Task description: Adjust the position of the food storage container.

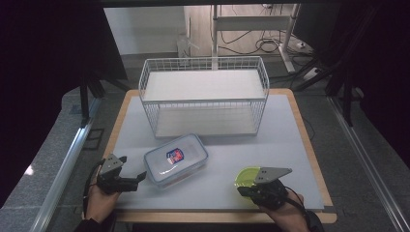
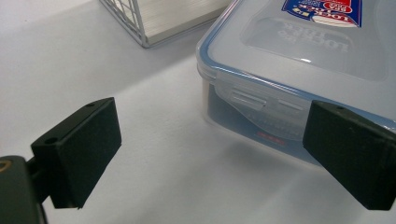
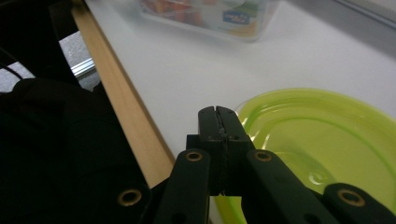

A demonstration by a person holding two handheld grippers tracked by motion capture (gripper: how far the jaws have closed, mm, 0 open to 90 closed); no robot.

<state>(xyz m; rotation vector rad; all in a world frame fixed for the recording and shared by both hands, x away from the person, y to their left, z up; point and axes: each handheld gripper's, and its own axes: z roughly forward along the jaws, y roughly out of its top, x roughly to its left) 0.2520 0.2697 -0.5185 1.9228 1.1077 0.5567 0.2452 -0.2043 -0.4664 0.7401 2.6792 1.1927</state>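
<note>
On the white table (image 1: 290, 145), the left gripper (image 1: 141, 177) gapes at the box (image 1: 176, 159), lower left; close squarely across it. The right gripper (image 3: 218, 116) pinches the green lid (image 3: 327, 140).

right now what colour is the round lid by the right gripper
Translucent lime green lid; it shows best in the right gripper view.

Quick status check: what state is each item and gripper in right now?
Clear lidded container: lid on, side latch down, lying flat on the table.
Green plate: flat on the table, not gripped.
Wire basket: upright, nothing inside.
Left gripper: open, beside the container's latch.
Right gripper: shut, at the plate's rim.
</note>
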